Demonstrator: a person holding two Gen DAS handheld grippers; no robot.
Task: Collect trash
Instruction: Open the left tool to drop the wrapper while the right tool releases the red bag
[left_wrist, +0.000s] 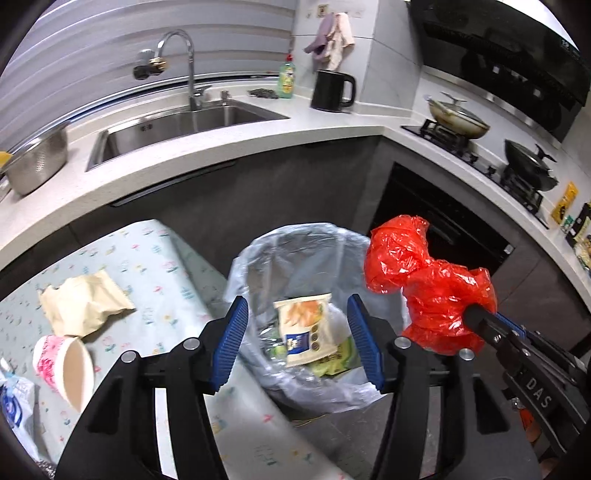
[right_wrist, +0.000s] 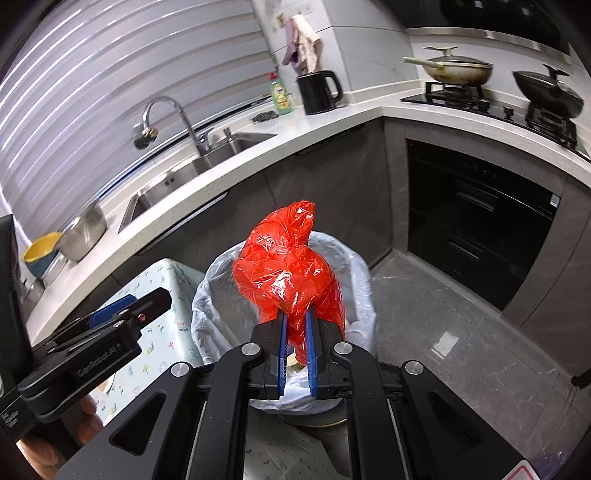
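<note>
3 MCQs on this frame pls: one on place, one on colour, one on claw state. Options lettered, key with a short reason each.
1. Where is the printed snack packet?
A. on the table
B. inside the lined trash bin
C. in the sink

2. What colour is the crumpled plastic bag that the right claw holds?
A. red
B. green
C. white

3. How does the left claw stand?
A. shut on a paper cup
B. shut on the bin liner
C. open, nothing between its pads

Key:
1 B: the left wrist view looks down between the claw's fingers into the bin, and the packet lies there on other trash.
2 A: both views show glossy red film pinched in the right claw.
3 C: its blue pads stand apart over the bin mouth, touching nothing.
</note>
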